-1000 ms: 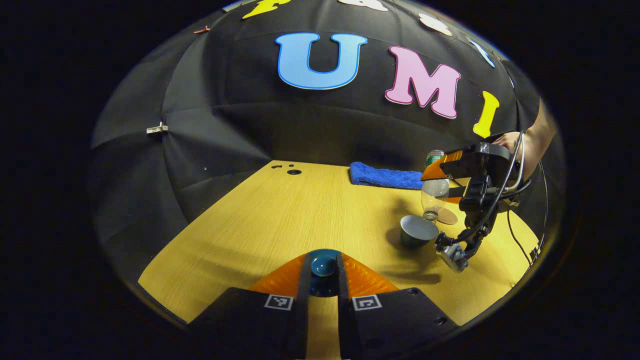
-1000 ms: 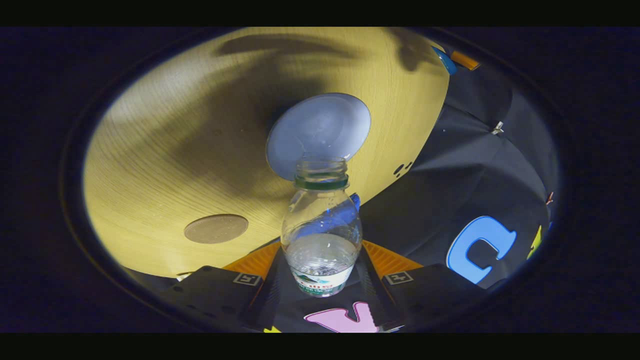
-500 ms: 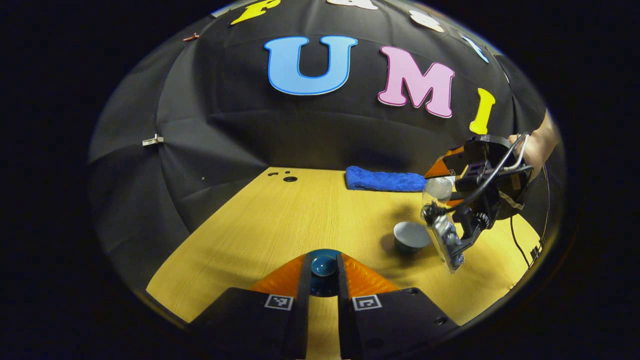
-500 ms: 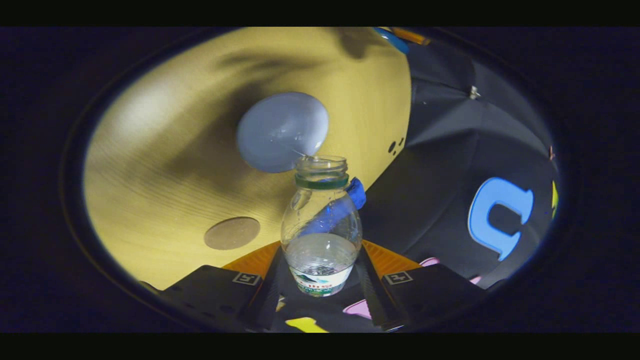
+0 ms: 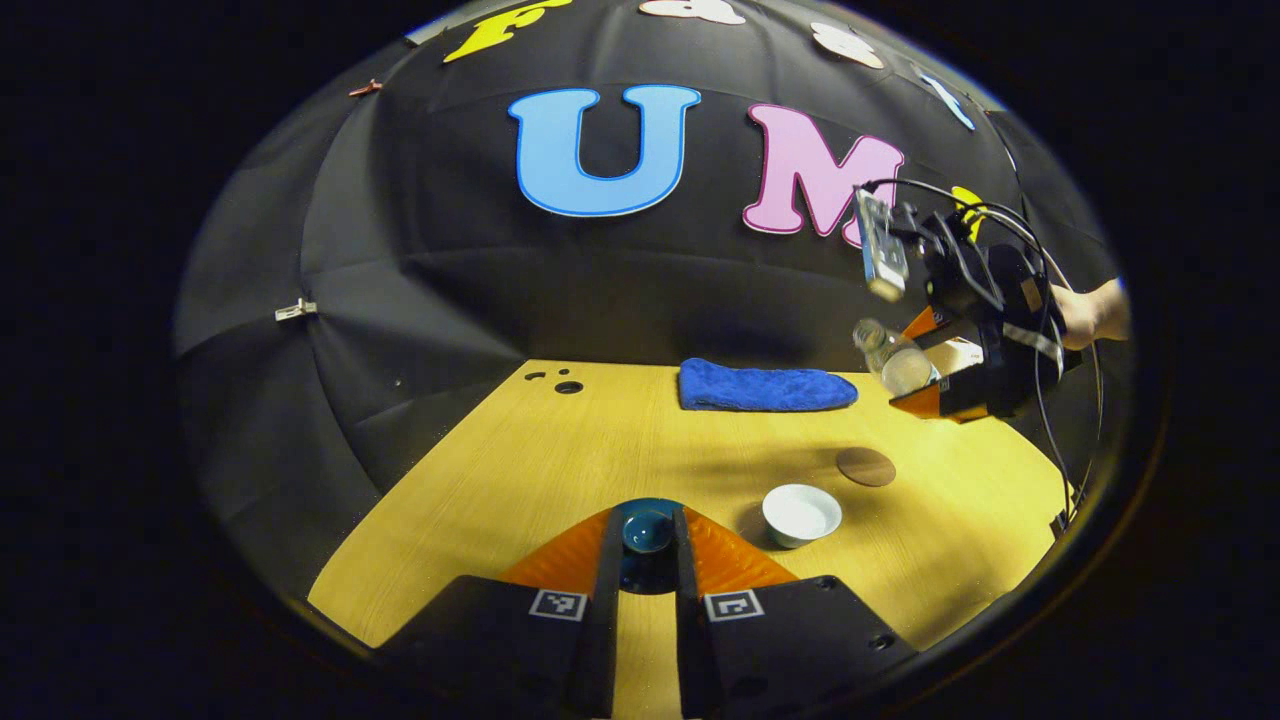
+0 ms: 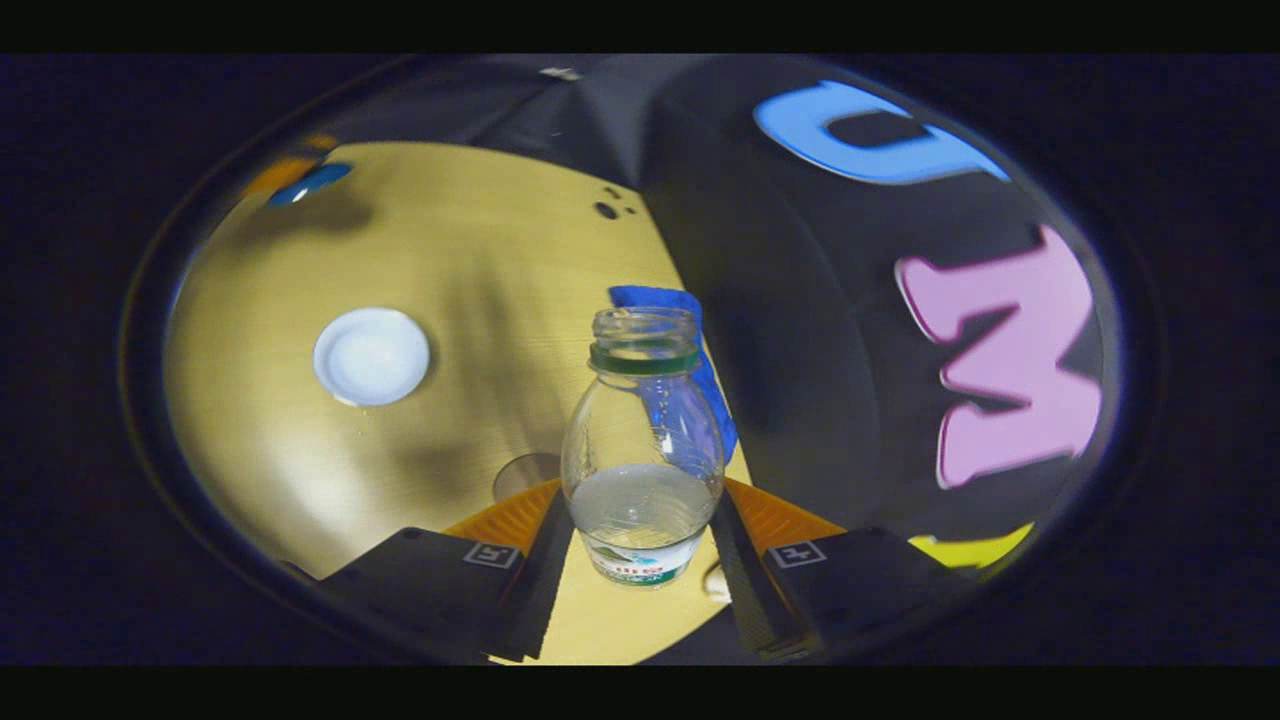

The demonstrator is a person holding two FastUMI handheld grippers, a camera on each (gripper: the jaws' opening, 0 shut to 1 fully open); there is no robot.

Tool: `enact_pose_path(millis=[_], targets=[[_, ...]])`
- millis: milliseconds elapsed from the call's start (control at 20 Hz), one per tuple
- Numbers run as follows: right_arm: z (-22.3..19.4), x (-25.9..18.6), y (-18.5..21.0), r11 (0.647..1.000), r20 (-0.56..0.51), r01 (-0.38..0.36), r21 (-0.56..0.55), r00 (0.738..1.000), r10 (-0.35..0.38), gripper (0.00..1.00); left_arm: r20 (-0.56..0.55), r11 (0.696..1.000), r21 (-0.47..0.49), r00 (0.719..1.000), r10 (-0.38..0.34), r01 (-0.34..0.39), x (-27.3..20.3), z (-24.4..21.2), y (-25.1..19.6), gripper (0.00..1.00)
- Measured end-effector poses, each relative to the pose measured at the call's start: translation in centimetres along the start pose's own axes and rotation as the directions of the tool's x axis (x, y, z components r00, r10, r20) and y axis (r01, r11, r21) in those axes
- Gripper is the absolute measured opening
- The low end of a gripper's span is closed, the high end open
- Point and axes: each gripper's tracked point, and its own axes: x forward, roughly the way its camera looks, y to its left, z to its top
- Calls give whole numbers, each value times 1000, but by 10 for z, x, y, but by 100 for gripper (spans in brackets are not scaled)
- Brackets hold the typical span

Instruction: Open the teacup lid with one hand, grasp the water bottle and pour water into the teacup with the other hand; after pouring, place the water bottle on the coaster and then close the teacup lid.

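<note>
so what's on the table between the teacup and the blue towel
Bare tabletop only, in the left gripper view. Nothing lies between the teacup and blue towel; the coaster sits off to the right of that stretch.

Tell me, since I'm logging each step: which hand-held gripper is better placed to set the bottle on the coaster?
Right. The right hand-held gripper already clamps the clear plastic water bottle, raised near the round brown coaster. The left hand-held gripper is occupied, pinching the dark blue teacup lid.
</note>
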Motion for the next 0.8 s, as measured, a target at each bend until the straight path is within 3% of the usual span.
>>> enact_pose_path(millis=[150,250,350,450,600,650,700,800], targets=[[-7,1,-19,960,38,-50,274,998,41,75,6,1000,-20,1000,-7,7,4,15,-11,25],[-8,-1,-30,893,105,-93,440,993,51,75,13,1000,-15,1000,-12,12,7,24,-18,25],[-12,-5,-40,800,188,-155,580,981,54,75,20,1000,-19,1000,-19,20,12,33,-28,25],[-19,-4,-46,732,260,-173,659,966,-5,75,29,998,-51,999,-21,23,18,41,-35,28],[-26,-6,-42,680,324,-160,716,939,-120,75,55,998,-63,998,-10,13,29,45,-41,25],[-29,0,-40,658,336,-167,735,932,-139,74,60,998,-56,998,-4,7,32,44,-44,24],[-32,8,-37,640,339,-173,749,929,-146,74,58,999,-47,998,2,1,36,41,-45,31],[-41,24,-26,602,334,-186,777,931,-144,75,52,999,-42,999,11,-9,41,32,-46,28]])
